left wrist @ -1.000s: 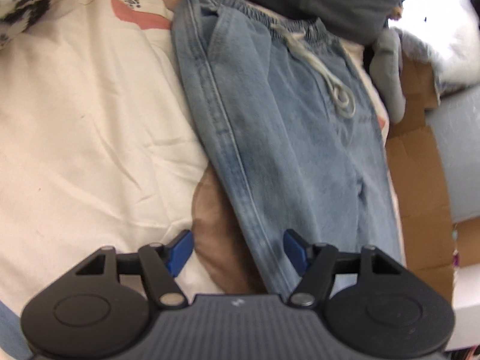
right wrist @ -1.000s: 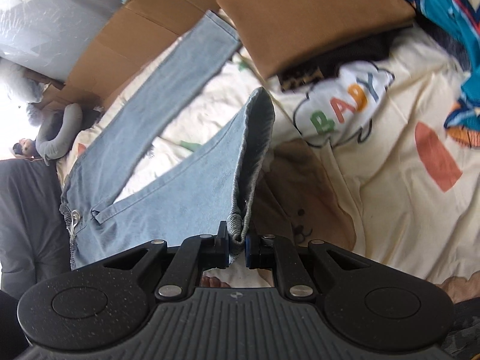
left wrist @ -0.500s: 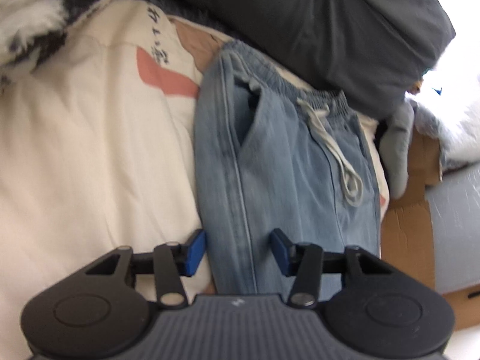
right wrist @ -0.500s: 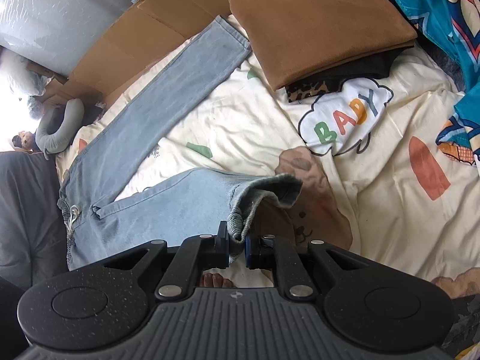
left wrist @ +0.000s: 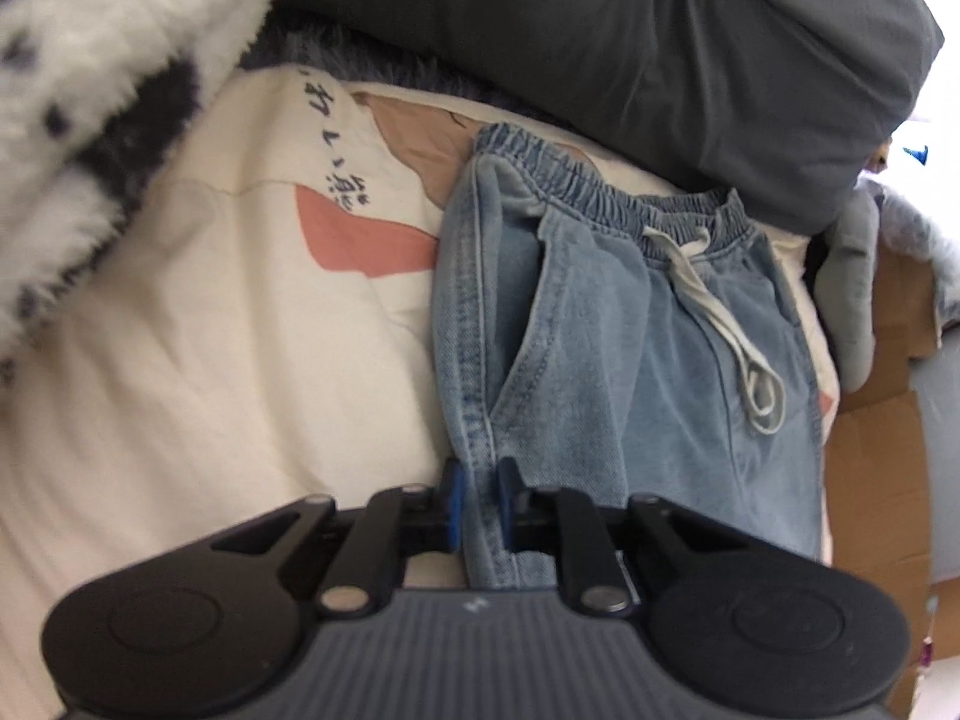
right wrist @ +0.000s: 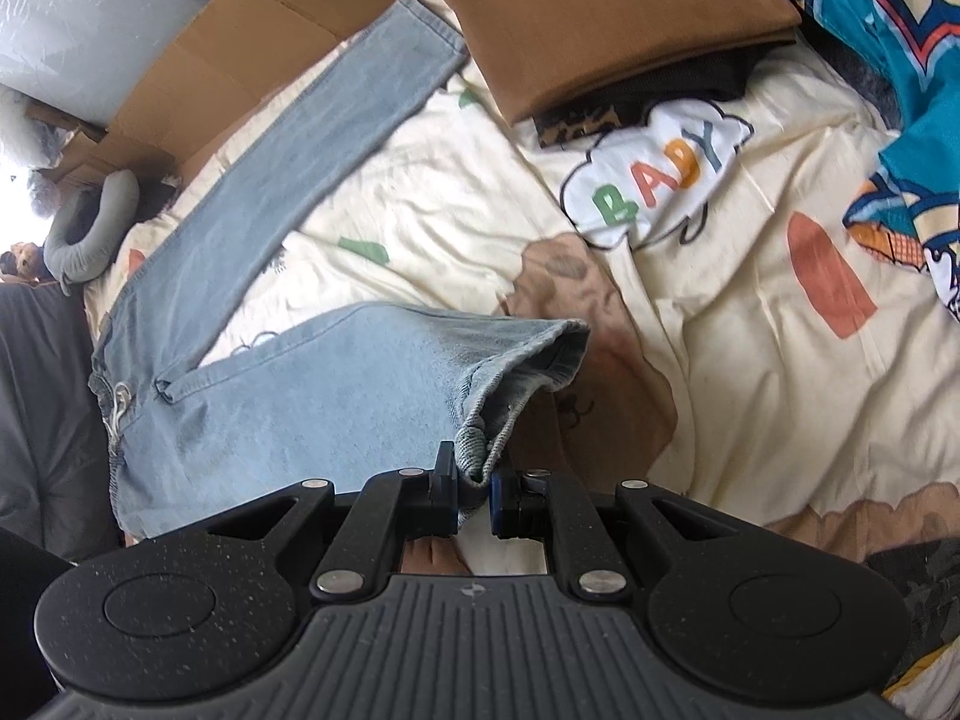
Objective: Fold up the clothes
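Note:
Light blue jeans with an elastic waistband and a white drawstring lie on a cream printed bedsheet. My left gripper is shut on the jeans' outer side seam, below the hip pocket. In the right wrist view the jeans spread across the sheet with one leg stretched toward the far cardboard. My right gripper is shut on the hem of the near leg, which is lifted and folded back toward the waist.
A grey pillow lies beyond the waistband and a black-and-white fluffy blanket at the left. Folded brown clothes and a blue printed cloth lie at the far right. Cardboard lines the bed's far side.
My left gripper moved up the jeans toward the waist and closed on the side seam. My right gripper carried the leg hem lower and toward the waist; the hem now lies flatter.

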The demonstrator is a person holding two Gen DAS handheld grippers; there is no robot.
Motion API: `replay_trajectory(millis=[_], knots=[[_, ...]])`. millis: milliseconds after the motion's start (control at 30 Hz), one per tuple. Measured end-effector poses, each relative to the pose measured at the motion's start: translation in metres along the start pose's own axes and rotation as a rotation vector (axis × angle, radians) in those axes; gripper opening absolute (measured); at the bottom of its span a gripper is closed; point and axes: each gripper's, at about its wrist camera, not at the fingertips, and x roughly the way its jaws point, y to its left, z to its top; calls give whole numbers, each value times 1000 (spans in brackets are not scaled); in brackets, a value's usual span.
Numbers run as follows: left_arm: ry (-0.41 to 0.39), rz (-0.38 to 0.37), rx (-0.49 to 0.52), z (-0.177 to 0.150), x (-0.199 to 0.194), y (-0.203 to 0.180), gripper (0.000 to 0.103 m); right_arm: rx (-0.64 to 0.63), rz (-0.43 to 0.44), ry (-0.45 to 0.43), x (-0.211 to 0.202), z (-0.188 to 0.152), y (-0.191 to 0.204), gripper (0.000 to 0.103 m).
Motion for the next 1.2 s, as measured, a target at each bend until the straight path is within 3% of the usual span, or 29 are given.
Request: replay_trajectory(millis=[133,367,500,633,700,733,833,1200], knots=[[6,31,44,2,-8,-5,18,4,-15,20,8,-7,-6,8],[29,10,62,5,-5,-11,24,11,-28,45,16,-14,-14,8],[46,38,84,4,9,-17,35,11,-29,51,18,-16,-16,8],[52,65,92,6,20,-21,39,15,-26,54,18,-17,-17,8],[56,85,108,7,24,-25,38,17,-26,56,18,-17,-18,8],[58,93,111,8,26,-25,29,19,-27,57,19,-18,-19,8],[61,110,99,10,27,-25,16,21,-28,61,21,-19,-19,8],[45,176,189,13,12,-27,14,13,-68,115,33,-28,-26,8]])
